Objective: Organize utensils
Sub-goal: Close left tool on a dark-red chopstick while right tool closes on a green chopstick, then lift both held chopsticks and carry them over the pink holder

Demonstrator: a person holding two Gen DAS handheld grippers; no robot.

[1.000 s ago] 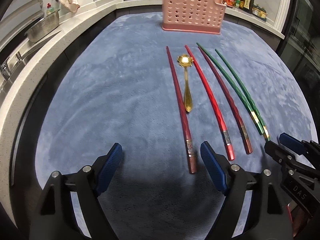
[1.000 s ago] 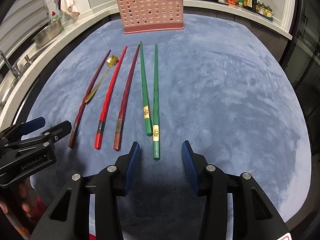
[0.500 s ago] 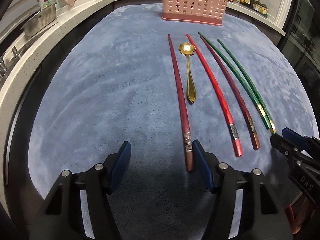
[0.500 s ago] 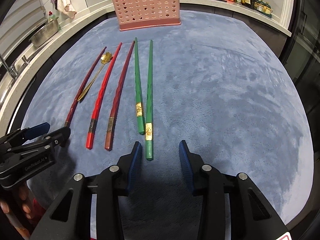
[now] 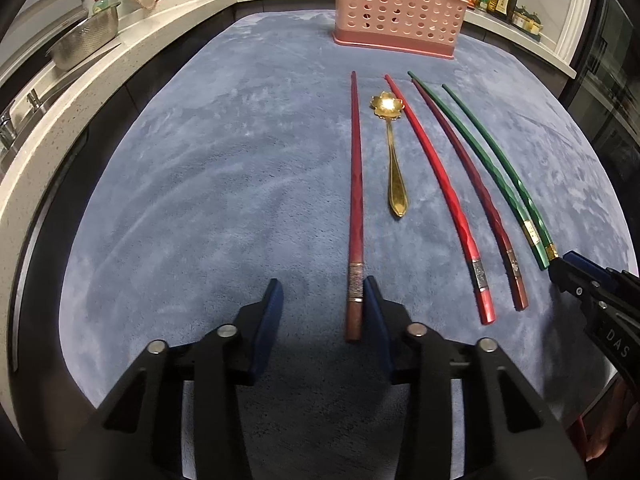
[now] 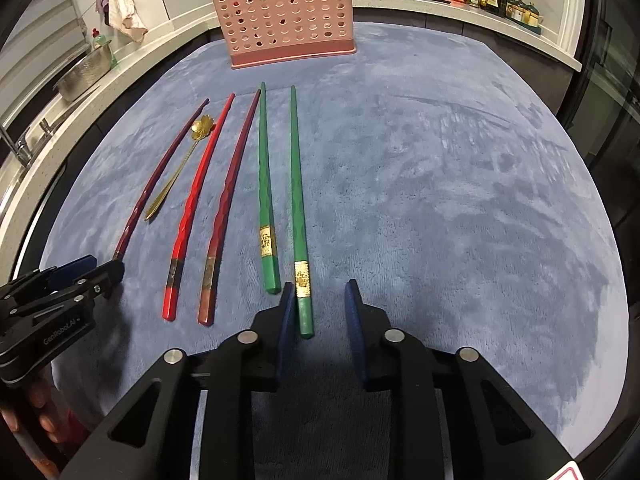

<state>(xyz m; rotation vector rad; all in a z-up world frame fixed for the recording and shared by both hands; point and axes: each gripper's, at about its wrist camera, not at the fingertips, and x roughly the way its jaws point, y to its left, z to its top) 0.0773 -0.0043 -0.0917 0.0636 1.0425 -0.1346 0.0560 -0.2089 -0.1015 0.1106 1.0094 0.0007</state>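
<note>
Both grippers have just been closing on chopstick butts, neither yet pinching. The left gripper [image 5: 322, 300] is straddling the dark red chopstick [image 5: 355, 216] — touching only its right pad. The right gripper [image 6: 320, 304] is bracketing the green chopstick [image 6: 298, 208] likewise. Both sticks are pointing lengthwise toward the pink basket [image 5: 400, 4].

Five chopsticks lie flat, side by side, on the blue mat [image 6: 440, 200] — dark red chopstick [image 5: 355, 208], bright red chopstick [image 5: 440, 184], maroon chopstick [image 5: 476, 184], two green chopsticks [image 6: 264, 184] — with a gold flower-bowled spoon [image 5: 394, 160] between the first two. The pink perforated holder [image 6: 288, 20] stands upright beyond their tips.
</note>
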